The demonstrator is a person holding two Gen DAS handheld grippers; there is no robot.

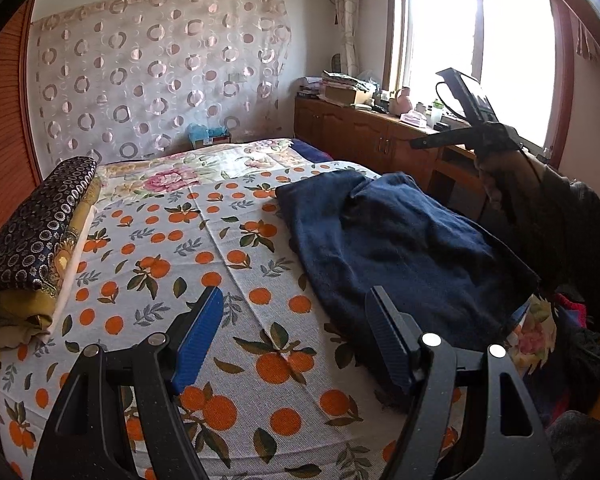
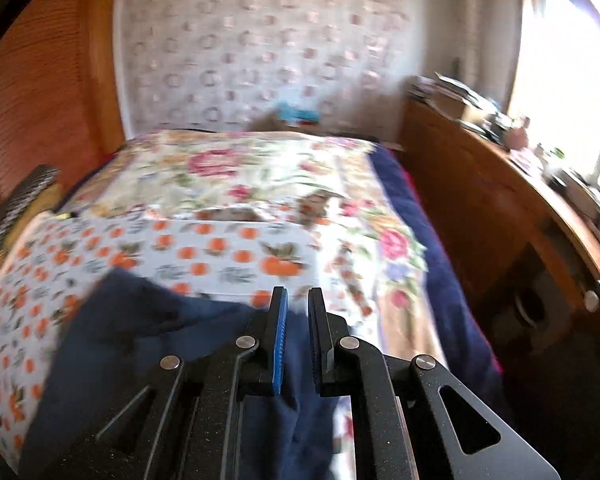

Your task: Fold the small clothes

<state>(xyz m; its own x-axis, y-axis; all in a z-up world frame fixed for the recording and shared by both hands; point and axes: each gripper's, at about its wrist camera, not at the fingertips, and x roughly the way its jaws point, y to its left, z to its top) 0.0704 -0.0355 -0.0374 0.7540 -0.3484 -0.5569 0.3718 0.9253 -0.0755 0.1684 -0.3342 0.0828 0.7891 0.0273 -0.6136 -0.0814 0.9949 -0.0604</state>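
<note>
Left wrist: left tool [image 1: 294,334] was spread wide, empty, over the bed [image 1: 228,264]; navy garment [image 1: 400,248] lay just beside.
Right wrist: right tool [image 2: 298,336] was nearly closed, navy cloth between its jaws, grip unclear. Risk: fast motion could slip the hem.

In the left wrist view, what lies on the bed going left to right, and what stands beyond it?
Stack of folded fabrics → orange-print sheet → navy garment → right tool, raised; wooden cabinet stands beyond the bed under the window.
</note>
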